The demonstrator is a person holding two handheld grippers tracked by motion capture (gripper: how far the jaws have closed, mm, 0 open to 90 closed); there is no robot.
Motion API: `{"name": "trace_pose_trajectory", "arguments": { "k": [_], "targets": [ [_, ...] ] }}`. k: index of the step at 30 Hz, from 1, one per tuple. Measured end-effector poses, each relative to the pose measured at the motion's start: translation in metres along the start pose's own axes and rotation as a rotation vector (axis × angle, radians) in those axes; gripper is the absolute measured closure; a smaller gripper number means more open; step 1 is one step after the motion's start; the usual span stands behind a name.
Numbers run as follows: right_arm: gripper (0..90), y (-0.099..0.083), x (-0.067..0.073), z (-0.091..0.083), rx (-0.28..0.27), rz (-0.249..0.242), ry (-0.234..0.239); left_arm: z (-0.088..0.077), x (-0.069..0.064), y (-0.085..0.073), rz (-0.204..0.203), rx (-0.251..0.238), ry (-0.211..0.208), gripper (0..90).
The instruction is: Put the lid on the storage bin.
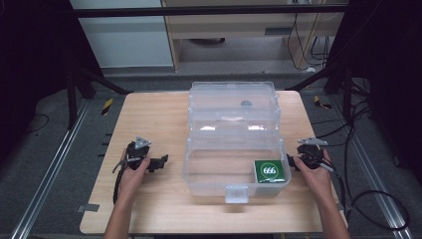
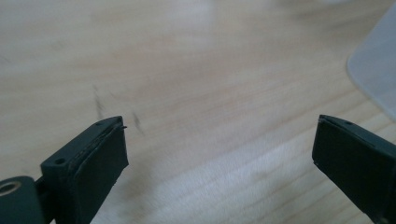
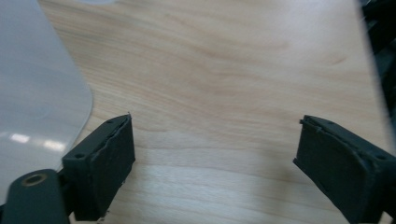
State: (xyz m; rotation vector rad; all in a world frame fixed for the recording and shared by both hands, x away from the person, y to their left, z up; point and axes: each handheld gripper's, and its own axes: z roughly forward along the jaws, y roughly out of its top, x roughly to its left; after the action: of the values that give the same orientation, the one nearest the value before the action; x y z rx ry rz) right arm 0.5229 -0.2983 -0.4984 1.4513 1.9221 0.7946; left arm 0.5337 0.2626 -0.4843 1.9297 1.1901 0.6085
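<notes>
A: Wood table, dark floor and cable runs around it. Clear box sits mid-table, lid flipped back. Green pack lies inside, front right corner.

B: Tongs?

A: Both released, nothing between the jaws. Left tongs rest on the table left of the box, well apart from it. Right tongs sit just beside the box's right wall, near the pack. Both gripper views look down on bare wood past the jaws, with a box corner at the edge.

B: How does the pack handle?

A: My read: light, flat, glossy wrap, so likely slippery. Might dent if squeezed hard. It lies close against the corner walls, so side access looks tight. I'd come from above with the right tongs and pinch across its two free edges.

B: And the box?

A: Thin clear plastic, probably light. It could slide if bumped; the left tongs could steady it.
</notes>
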Motion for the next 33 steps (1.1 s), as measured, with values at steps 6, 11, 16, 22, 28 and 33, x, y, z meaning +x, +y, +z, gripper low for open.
{"name": "trace_pose_trajectory", "arguments": {
  "k": [6,11,16,22,28,33],
  "targets": [
    [7.6,0.024,-0.009,-0.039,-0.034,-0.138,-0.059,-0.027,-0.004,0.028,0.009,0.005,-0.042,5.3],
    [11.6,0.055,-0.010,-0.065,-0.027,-0.238,0.015,-0.053,-0.007,0.057,0.090,0.029,-0.037,4.8],
    [13.2,0.086,-0.010,-0.075,0.038,-0.308,0.093,-0.073,-0.002,0.074,0.117,0.056,-0.053,3.2],
    [15.9,0.115,-0.006,-0.089,0.064,-0.424,0.168,-0.076,-0.008,0.089,0.155,0.047,-0.099,2.4],
    [12.8,0.141,-0.005,-0.108,0.032,-0.504,0.153,-0.085,-0.029,0.119,0.218,0.046,-0.135,3.5],
    [11.8,0.164,0.002,-0.117,0.028,-0.593,0.150,-0.089,-0.055,0.134,0.311,0.076,-0.147,3.5]
  ]
}}
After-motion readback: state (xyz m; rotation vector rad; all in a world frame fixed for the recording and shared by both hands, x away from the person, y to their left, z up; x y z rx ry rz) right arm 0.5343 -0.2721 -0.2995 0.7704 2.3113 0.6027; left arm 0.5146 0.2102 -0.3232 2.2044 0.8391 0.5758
